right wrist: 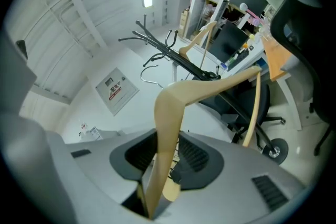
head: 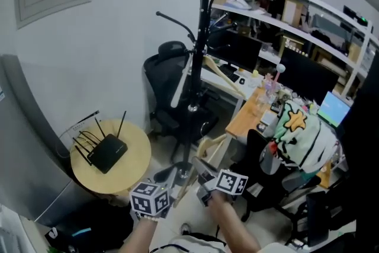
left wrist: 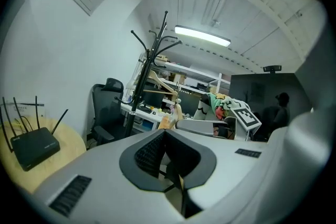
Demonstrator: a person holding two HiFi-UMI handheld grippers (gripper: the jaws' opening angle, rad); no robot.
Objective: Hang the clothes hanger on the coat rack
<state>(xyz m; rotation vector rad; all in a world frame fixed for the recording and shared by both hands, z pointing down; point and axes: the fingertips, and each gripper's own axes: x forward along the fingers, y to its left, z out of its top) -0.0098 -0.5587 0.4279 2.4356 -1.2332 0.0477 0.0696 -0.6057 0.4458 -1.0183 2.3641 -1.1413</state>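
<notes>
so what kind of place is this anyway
Probably a shared office or lab workroom: desks carrying dark monitors, a black swivel chair and crowded wall shelves. A router on a small round table and a coat rack fit that too.

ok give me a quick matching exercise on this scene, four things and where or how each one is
Things:
1. hanger
2. router
3. coat rack
4. office chair

Place or state:
a. on the round table
b. tall black pole with curved arms
c. empty, near the white wall
d. held in the right gripper

Pairs: 1-d, 2-a, 3-b, 4-c
</notes>
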